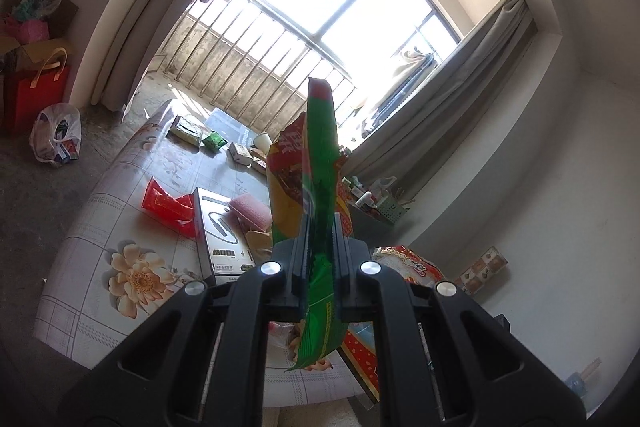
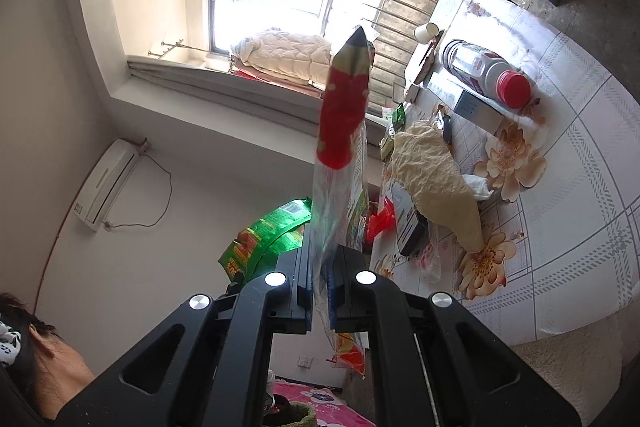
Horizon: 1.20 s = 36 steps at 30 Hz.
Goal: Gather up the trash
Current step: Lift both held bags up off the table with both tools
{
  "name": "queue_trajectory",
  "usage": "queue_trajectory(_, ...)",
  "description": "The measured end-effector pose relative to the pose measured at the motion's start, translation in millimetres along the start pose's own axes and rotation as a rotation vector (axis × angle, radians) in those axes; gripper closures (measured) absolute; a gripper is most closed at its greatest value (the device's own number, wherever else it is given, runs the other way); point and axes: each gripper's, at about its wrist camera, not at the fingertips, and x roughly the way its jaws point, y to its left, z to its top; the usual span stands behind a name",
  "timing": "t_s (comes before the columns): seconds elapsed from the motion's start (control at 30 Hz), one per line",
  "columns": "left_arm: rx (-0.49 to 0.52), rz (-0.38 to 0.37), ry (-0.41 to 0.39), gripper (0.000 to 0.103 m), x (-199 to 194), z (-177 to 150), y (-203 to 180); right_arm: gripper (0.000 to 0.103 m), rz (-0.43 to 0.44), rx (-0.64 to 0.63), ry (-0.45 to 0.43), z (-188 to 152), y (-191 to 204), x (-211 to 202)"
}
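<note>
My left gripper (image 1: 320, 227) is shut on a green and red snack bag (image 1: 320, 155), held upright above the flowered table (image 1: 120, 227). My right gripper (image 2: 323, 259) is shut on a red and clear plastic wrapper (image 2: 344, 115), also lifted above the table (image 2: 560, 207). The green bag also shows in the right wrist view (image 2: 268, 235), to the left of my right gripper. More trash lies on the table: a red wrapper (image 1: 168, 205), a crumpled beige paper bag (image 2: 436, 179), a white tissue (image 2: 480, 187).
A white box (image 1: 220, 239), a pink pouch (image 1: 252, 213) and small packets (image 1: 188, 131) lie on the table. A clear bottle with a red cap (image 2: 488, 71) lies on a box. A paper cup (image 2: 426, 31) stands at the far end. A white plastic bag (image 1: 56, 135) sits on the floor.
</note>
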Motion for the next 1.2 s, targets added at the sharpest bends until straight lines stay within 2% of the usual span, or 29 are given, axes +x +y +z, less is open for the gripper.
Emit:
queue_trajectory(0.13, 0.035, 0.060, 0.010, 0.095, 1.5, -2.3, 0.7, 0.097, -0.007, 0.009, -0.001, -2.1, -0.1, 5.6)
queue_trajectory(0.6, 0.062, 0.120, -0.025, 0.095, -12.3, -5.1, -2.6, 0.097, -0.034, 0.005, -0.015, -1.9, -1.1, 1.6)
queue_trajectory(1.2, 0.078, 0.138, -0.056, 0.095, -20.4, -3.1, -14.3, 0.097, -0.025, -0.024, -0.038, 12.9, 5.1, -3.5)
